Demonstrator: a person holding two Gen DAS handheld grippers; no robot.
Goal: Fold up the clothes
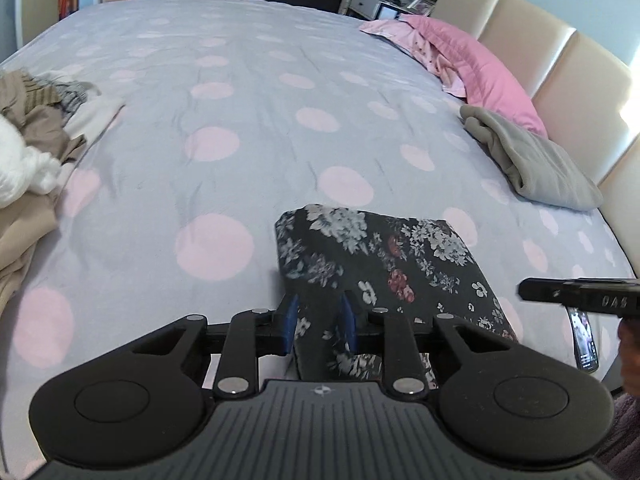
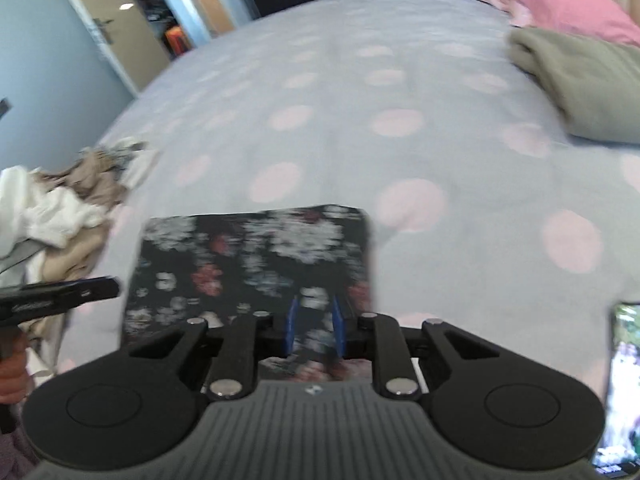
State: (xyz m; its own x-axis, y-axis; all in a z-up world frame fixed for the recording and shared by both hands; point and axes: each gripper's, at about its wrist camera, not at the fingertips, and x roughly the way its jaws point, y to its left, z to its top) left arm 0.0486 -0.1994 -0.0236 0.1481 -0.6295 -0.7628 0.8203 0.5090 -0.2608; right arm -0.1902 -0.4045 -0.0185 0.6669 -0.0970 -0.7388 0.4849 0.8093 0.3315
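Both grippers, left (image 1: 320, 320) and right (image 2: 314, 326), pinch the near edge of the floral garment (image 1: 384, 256), whose folded body lies ahead of them on the bed (image 1: 240, 100).

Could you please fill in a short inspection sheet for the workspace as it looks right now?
Surface: bed cover, grey with pink dots, lightly wrinkled.
Job's things: floral garment, dark, folded into a compact rectangle near the front edge; folded grey garment beside the pink pillow; unfolded pile of beige and white clothes at the left edge.
Clutter: phone, screen lit, lying on the bed to the right.
Grippers: left claw and right claw each have floral fabric between the blue pads; the right view is blurred.
Cables: nothing seen.
Surroundings: padded cream headboard, dark wardrobe, open doorway.
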